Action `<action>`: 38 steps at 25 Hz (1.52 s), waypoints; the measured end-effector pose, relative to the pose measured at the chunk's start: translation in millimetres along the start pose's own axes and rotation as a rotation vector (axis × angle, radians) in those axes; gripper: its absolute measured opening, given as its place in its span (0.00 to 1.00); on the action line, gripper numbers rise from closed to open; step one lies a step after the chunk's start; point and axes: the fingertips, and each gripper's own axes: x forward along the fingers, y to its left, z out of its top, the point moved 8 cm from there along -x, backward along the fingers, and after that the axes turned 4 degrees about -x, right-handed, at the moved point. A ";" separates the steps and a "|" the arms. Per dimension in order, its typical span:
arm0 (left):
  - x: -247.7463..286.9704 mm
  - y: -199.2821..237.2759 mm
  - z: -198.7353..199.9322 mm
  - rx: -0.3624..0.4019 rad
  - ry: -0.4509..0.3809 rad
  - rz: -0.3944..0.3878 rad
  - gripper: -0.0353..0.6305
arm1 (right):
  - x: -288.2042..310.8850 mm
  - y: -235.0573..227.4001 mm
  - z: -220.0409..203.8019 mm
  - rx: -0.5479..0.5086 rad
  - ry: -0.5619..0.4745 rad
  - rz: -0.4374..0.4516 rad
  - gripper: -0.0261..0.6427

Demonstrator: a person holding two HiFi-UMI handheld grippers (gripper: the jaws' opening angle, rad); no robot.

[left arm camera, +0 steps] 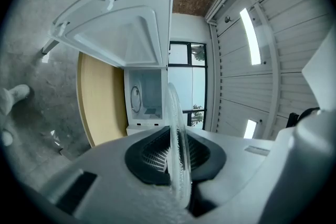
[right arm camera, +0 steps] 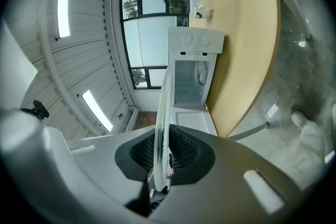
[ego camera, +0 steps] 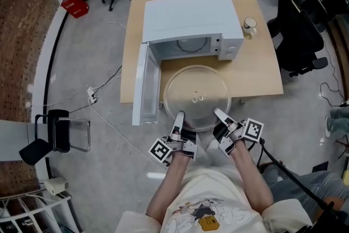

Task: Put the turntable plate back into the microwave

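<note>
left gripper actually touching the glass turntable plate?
Touching. The left gripper view shows the clear round glass turntable plate's rim pinched edge-on between the left gripper's black ribbed pads.

**Office room, grey floor**

A pale wooden tabletop (ego camera: pixel 262 71) stands on a grey concrete floor (ego camera: pixel 87 52). Black office chairs (ego camera: pixel 297 35) crowd its far and right sides. A red box (ego camera: pixel 74 5) sits far left, near brown carpet (ego camera: pixel 19 35). A window (left arm camera: pixel 191 81) fills the far wall under ceiling light strips (left arm camera: pixel 251 34).
</note>
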 end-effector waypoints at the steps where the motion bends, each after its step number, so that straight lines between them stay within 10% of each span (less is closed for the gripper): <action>1: 8.6 3.3 3.8 -0.003 0.005 0.004 0.10 | 6.0 -3.4 5.8 0.000 -0.004 -0.004 0.09; 17: 129.5 22.5 70.0 -0.027 0.101 0.062 0.10 | 99.1 -31.9 71.1 0.017 -0.120 -0.022 0.09; 38: 193.0 89.5 116.9 0.039 -0.136 0.101 0.10 | 172.5 -118.4 104.1 0.080 -0.144 -0.034 0.10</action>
